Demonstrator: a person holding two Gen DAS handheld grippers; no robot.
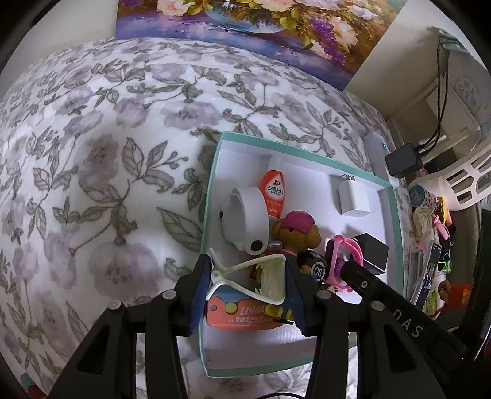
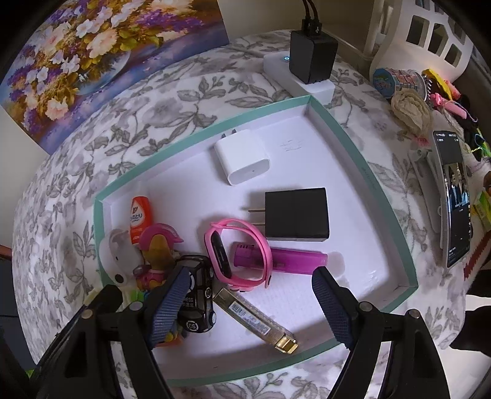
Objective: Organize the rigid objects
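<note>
While over the shallow white cardboard box with teal rim (image 1: 211, 172), left gripper (image 1: 245, 294): jaws narrowed, clamped on white plastic hair claw clip (image 1: 245, 276), above box's near-left corner. Right gripper (image 2: 251, 304): jaws wide, nothing between, above pink rubber wristband (image 2: 236, 251) and black plug adapter (image 2: 296, 213) inside box.

Probably home: floral bedspread (image 1: 122, 138), painting (image 1: 245, 18)

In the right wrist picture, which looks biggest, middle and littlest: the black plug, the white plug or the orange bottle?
1. black plug
2. white plug, a bit smaller but farther from the camera, so unsure
3. orange bottle, partly hidden
</note>
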